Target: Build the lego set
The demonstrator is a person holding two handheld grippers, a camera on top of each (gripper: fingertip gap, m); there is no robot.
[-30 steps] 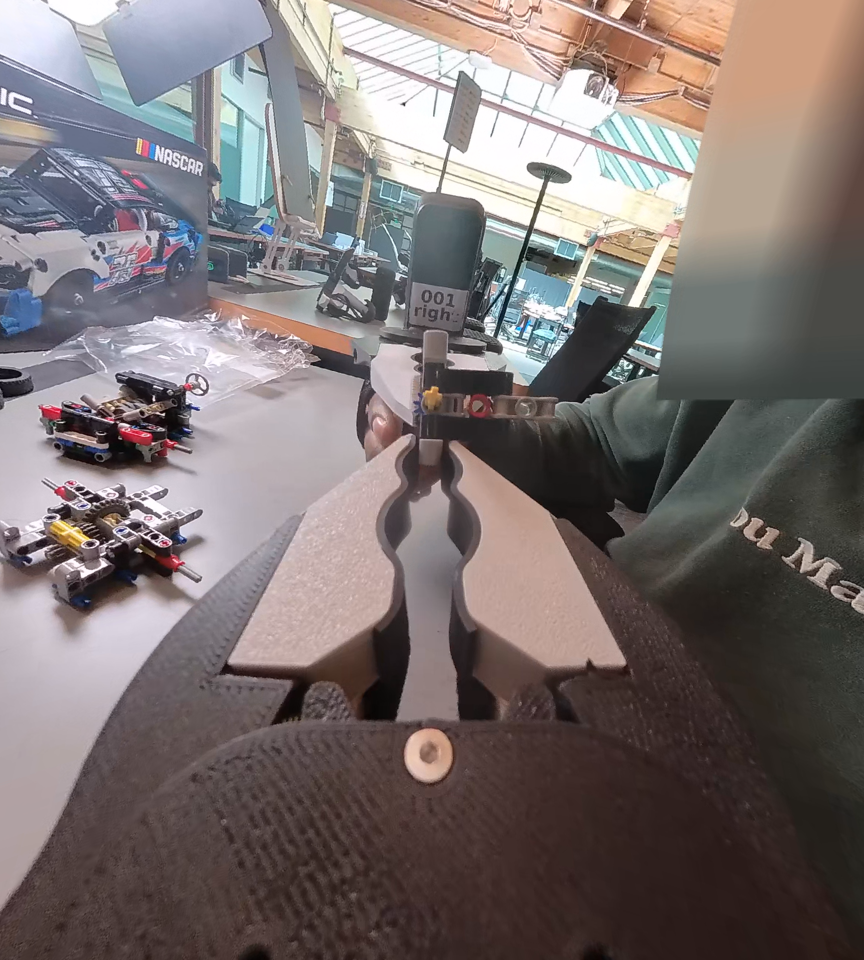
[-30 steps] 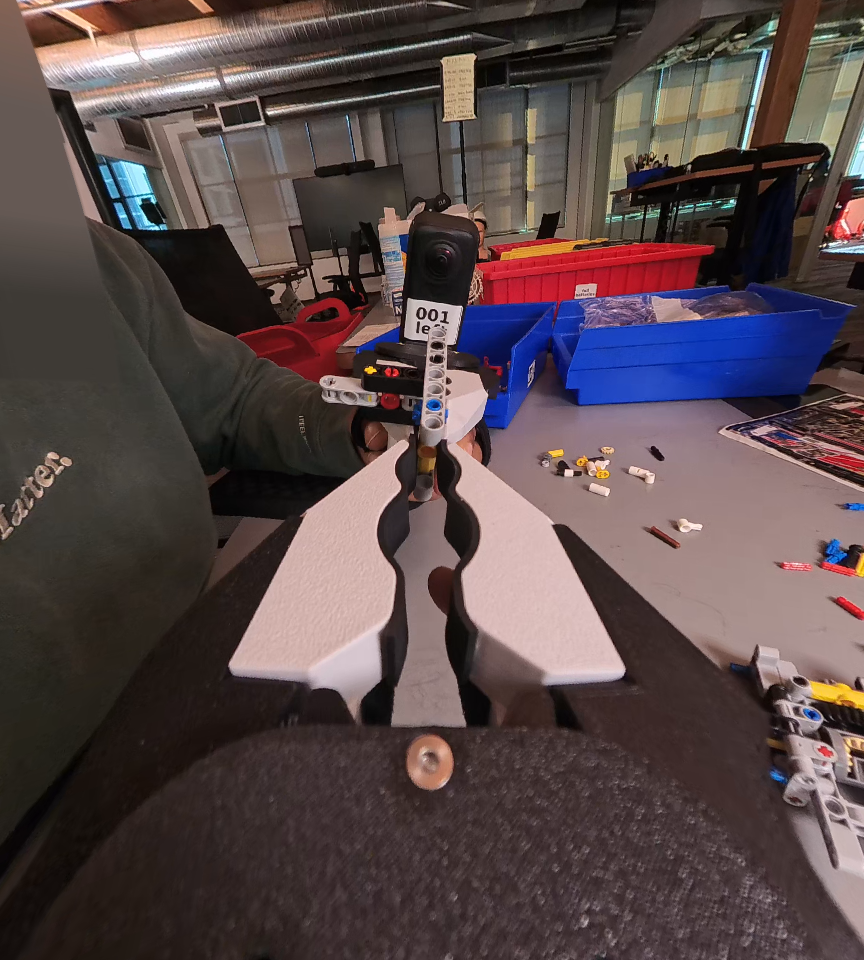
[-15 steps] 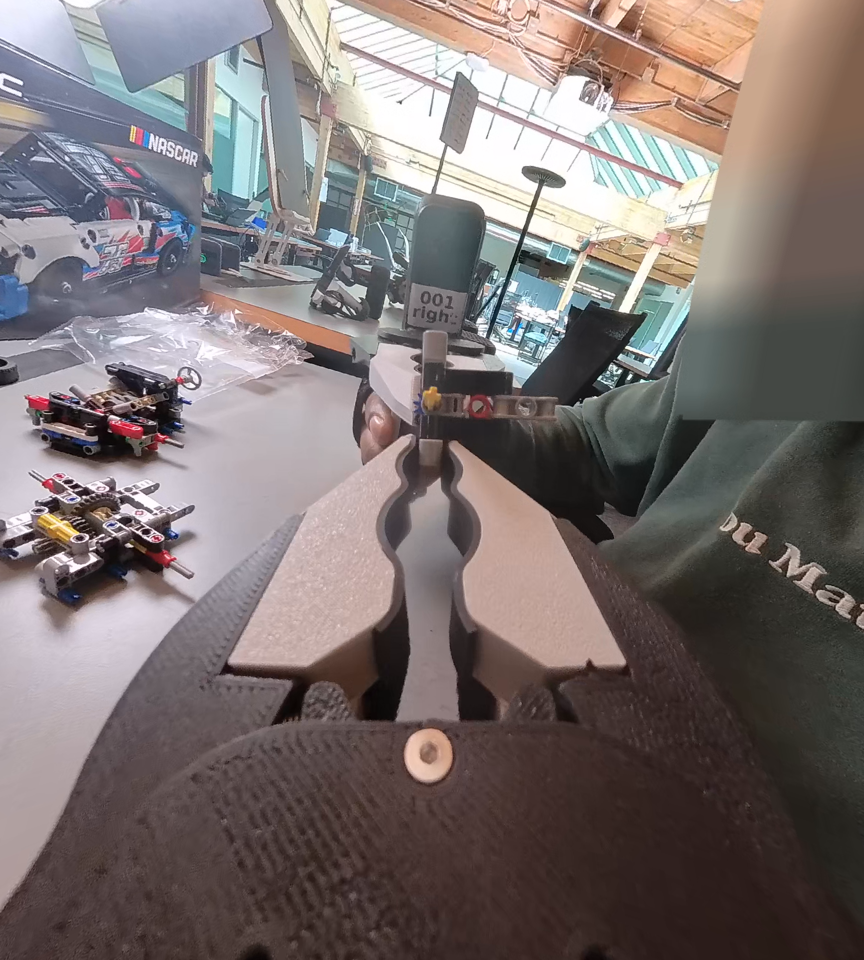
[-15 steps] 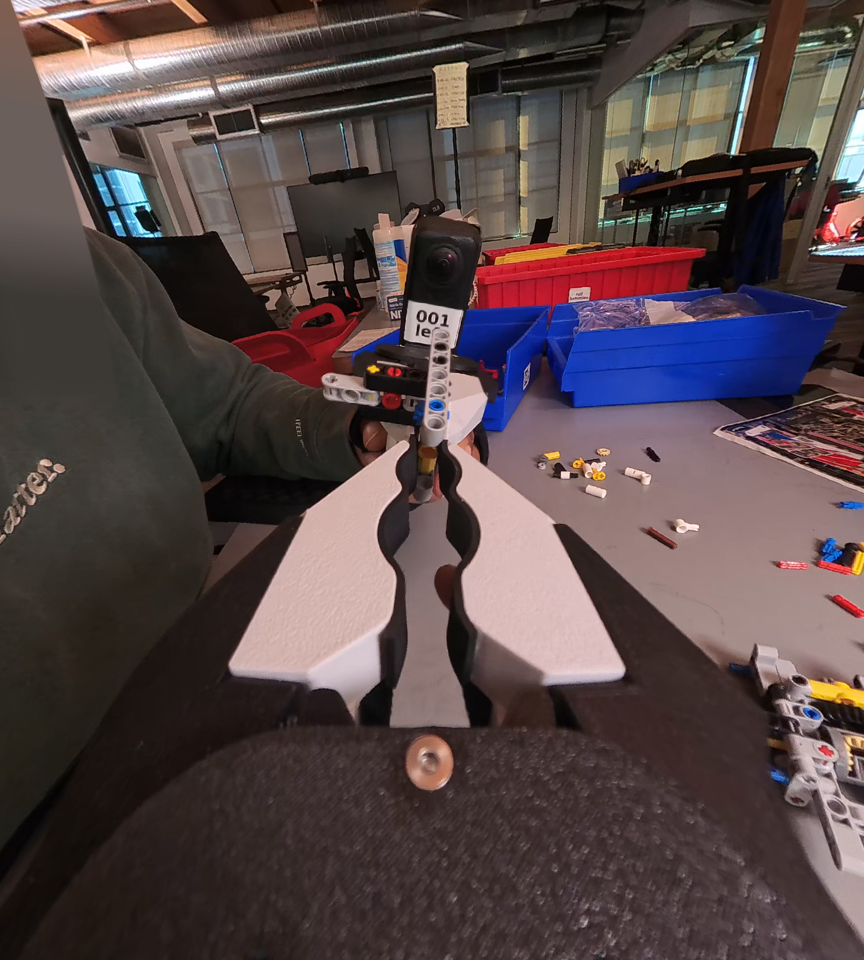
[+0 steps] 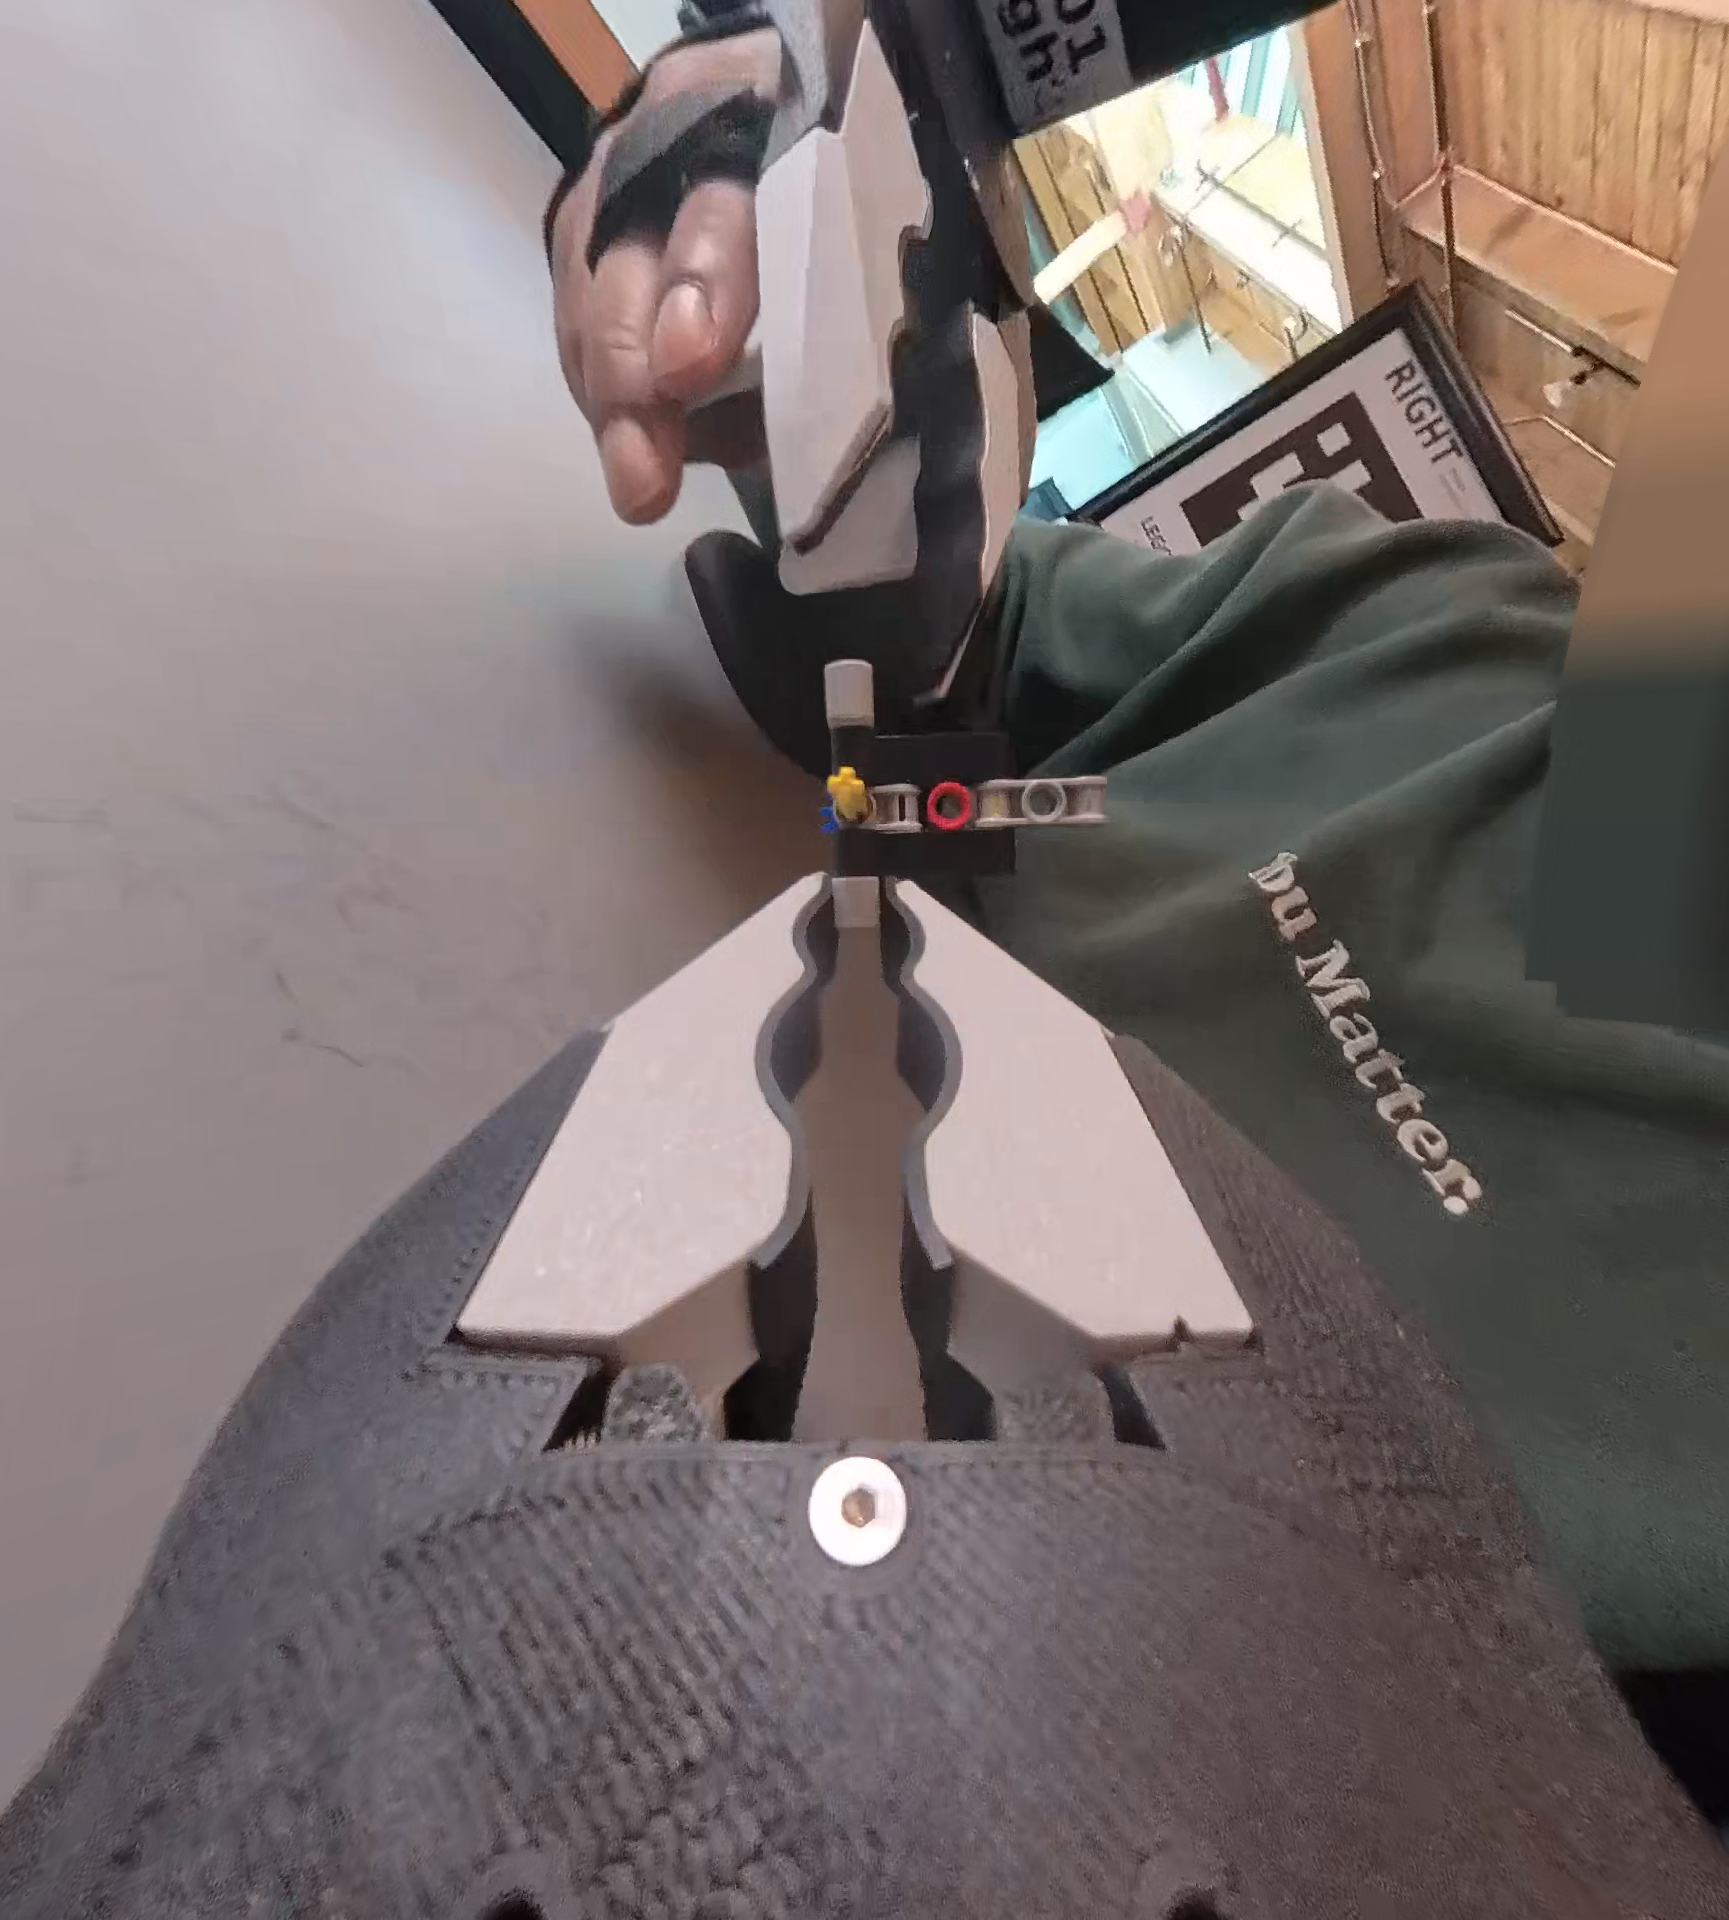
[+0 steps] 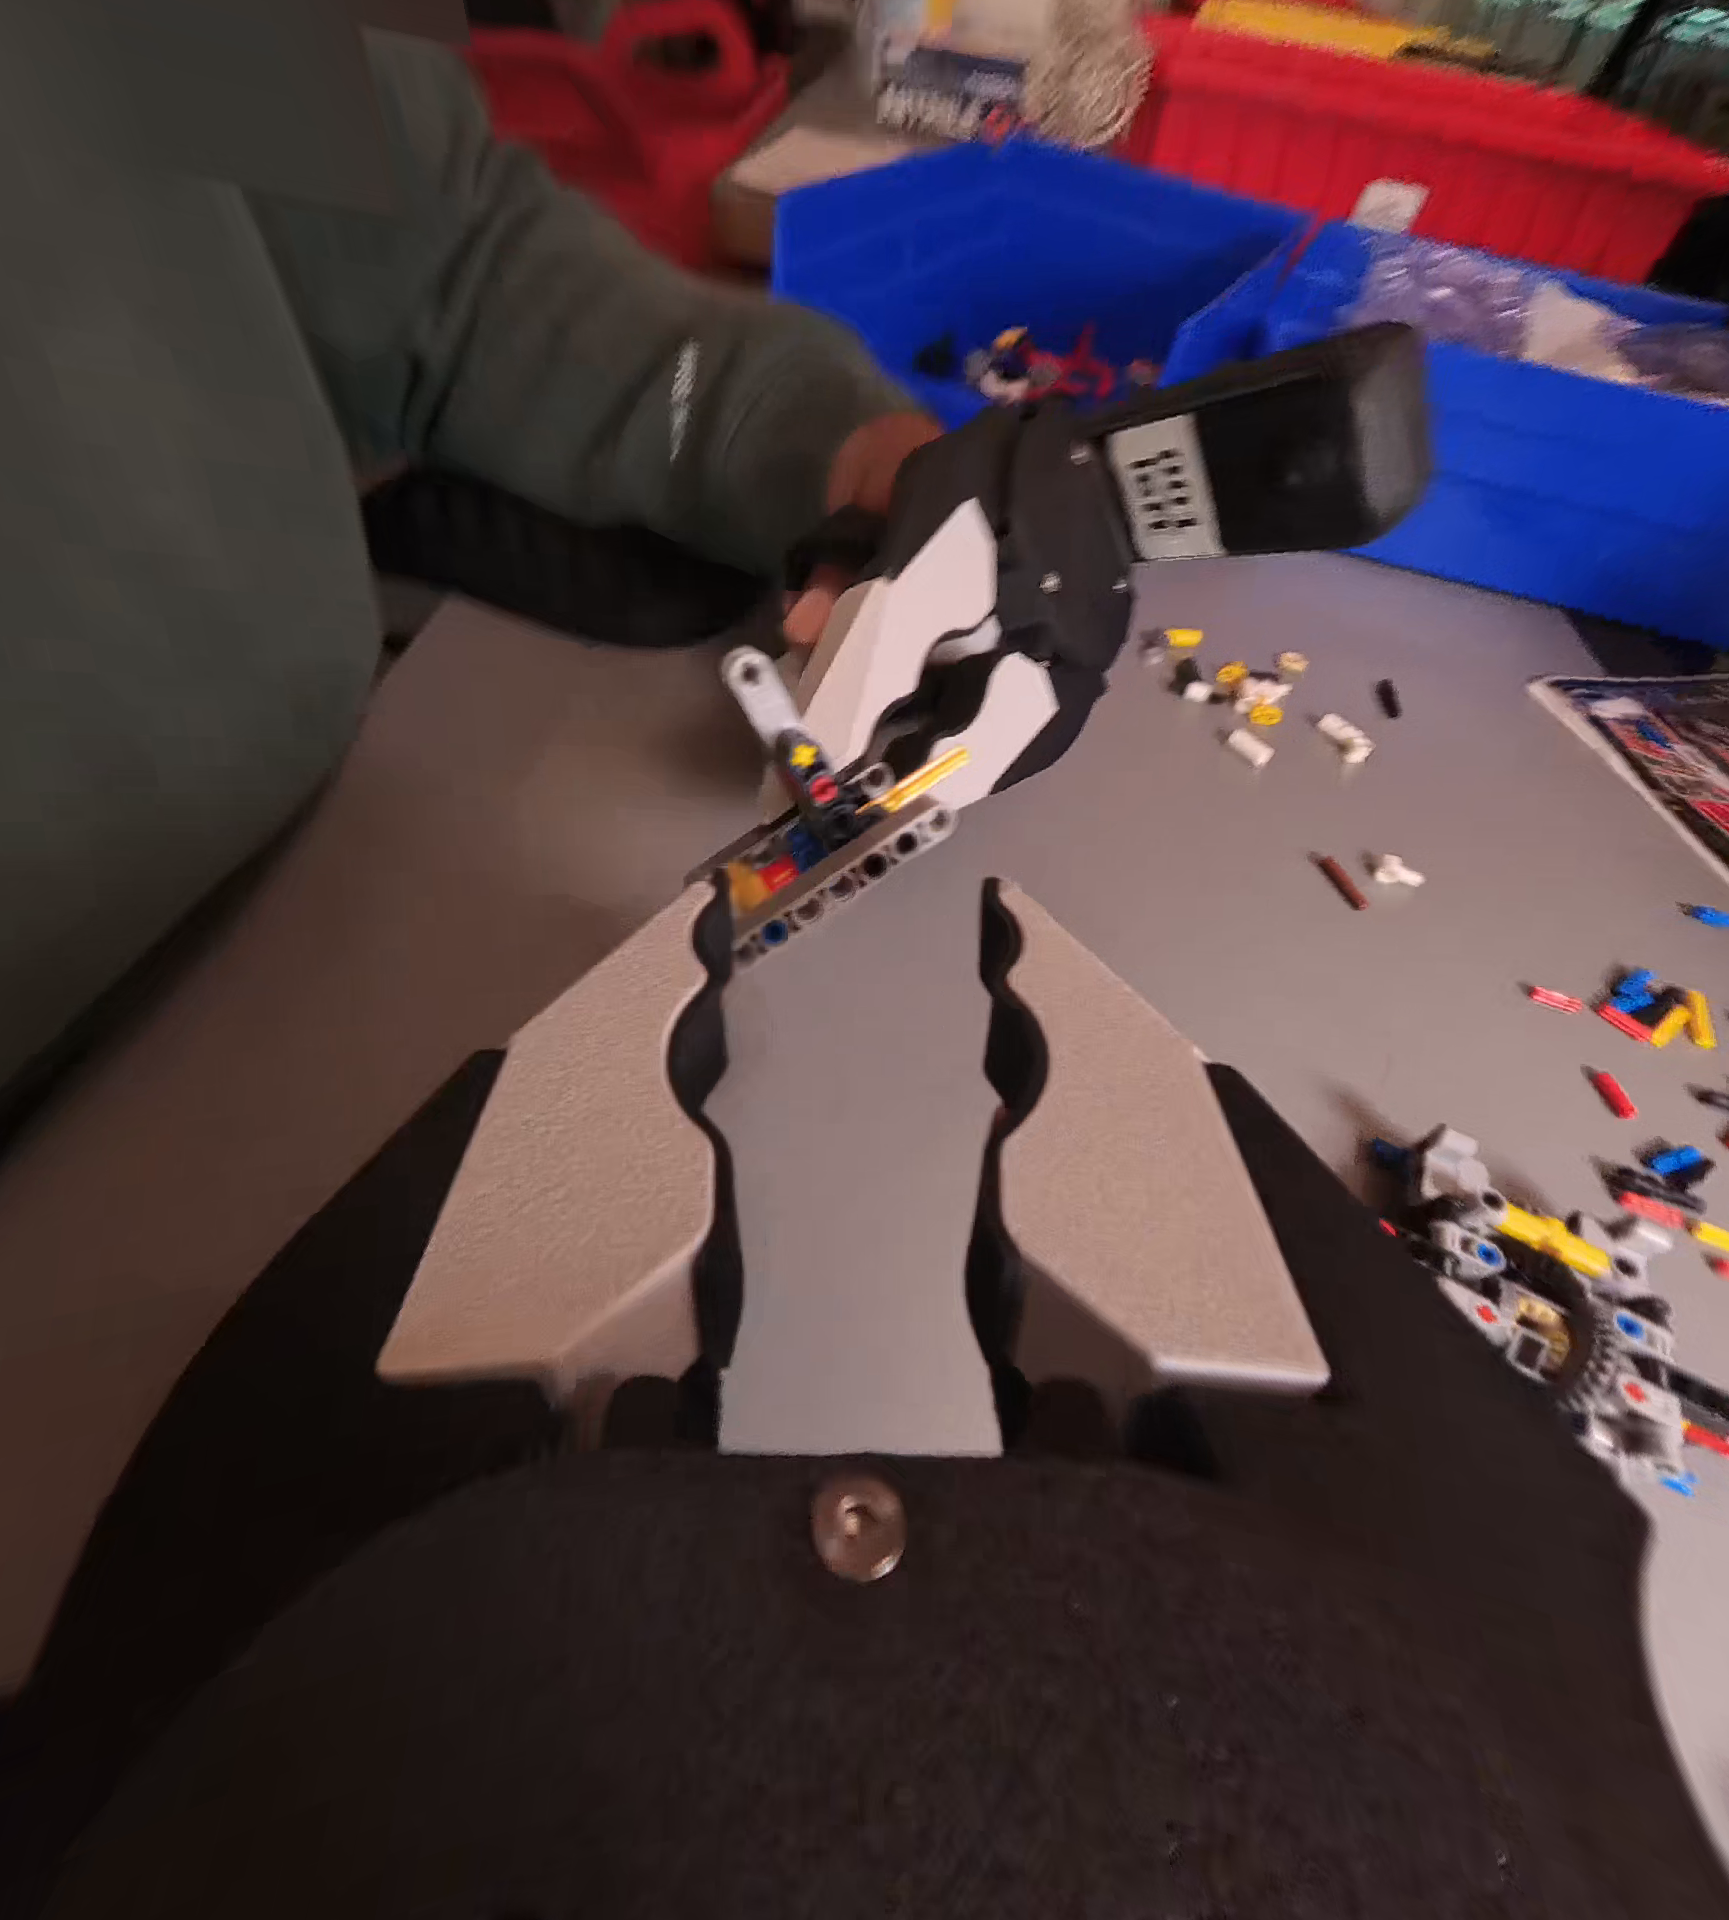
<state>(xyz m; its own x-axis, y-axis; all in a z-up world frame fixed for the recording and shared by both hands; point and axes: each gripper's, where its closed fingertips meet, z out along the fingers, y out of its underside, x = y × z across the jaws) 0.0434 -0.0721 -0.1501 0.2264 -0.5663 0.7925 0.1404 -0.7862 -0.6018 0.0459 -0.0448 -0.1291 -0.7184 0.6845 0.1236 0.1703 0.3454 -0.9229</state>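
The small building-brick assembly [image 5: 927,805], a grey holed beam carrying black, red, yellow and blue pieces, is being held just above the grey table [image 5: 216,727], close to the person's green sweatshirt [image 5: 1359,935]. The left gripper [image 5: 855,896] is pinching it: its fingers [image 5: 735,997] are drawn nearly together on the grey stub at the assembly's lower end, with the cross beam and its red ring standing just past the tips. In the right wrist view the same assembly [image 6: 829,852] is sticking out of the far gripper at a tilt, a yellow axle [image 6: 917,781] pointing off to the side.

The right gripper [image 6: 849,914] is holding nothing. Its fingers [image 6: 611,1101] are standing spread wide, and the long beam's end is lying against or just beside the inner edge of the left-hand one; blur makes it hard to say which. The other finger is well clear of it.

As a judgement, the single narrow pinch on the stub is all that is carrying the assembly, so keeping that grip square and any push along the beam's length, not across it, is looking like the safer way to handle it.

For room, the table beneath and in front of both grippers is bare. To the right, loose pins and connectors [image 6: 1255,707] are lying scattered, a larger geared assembly [image 6: 1566,1309] is sitting near the edge, a printed sheet [image 6: 1722,769] beyond it, and blue bins [image 6: 1566,499] are closing off the back.
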